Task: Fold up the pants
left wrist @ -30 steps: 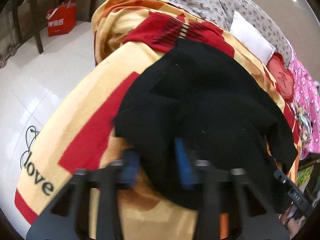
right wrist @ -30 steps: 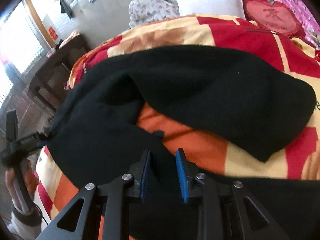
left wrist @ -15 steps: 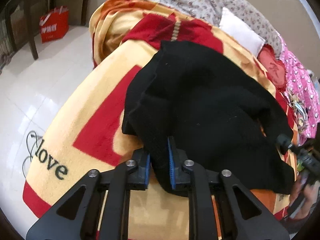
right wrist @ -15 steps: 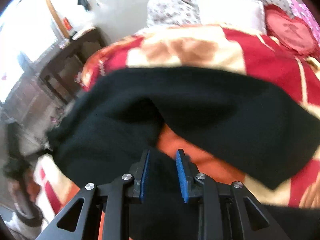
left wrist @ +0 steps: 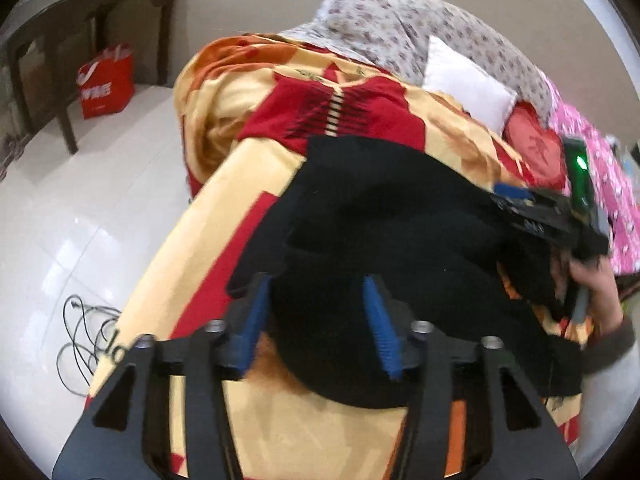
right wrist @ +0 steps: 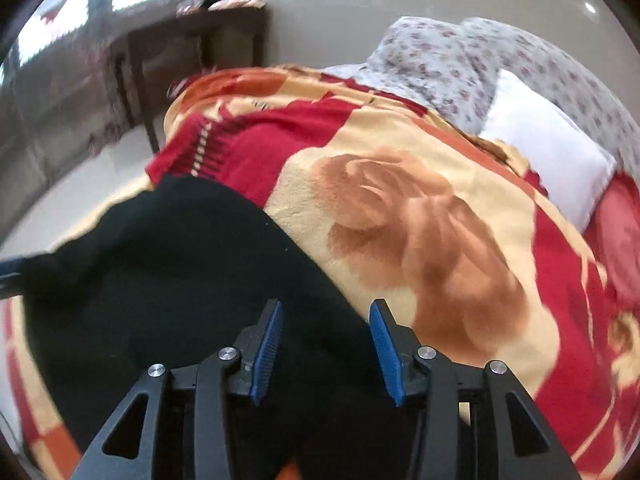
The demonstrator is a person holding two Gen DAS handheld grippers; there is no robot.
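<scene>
Lying bunched on red-and-yellow floral fleece blanket (right wrist: 420, 216) on bed: black knit pants (left wrist: 384, 216), doubled over but lumpy, fold looking partway done. Left hand-held gripper (left wrist: 316, 316) gaping wide over near edge, gripping nothing. Right hand-held gripper (right wrist: 326, 340) gaping wide, hovering over fabric. Smoothing, further folding remaining.

The blanket (left wrist: 208, 280) shows black letters "lo" (rest hidden); the red bag's (left wrist: 105, 80) white print is illegible.

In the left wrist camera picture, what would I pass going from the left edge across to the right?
Dark table → red bag → black pants → white pillow → right gripper → pink bedding.
</scene>
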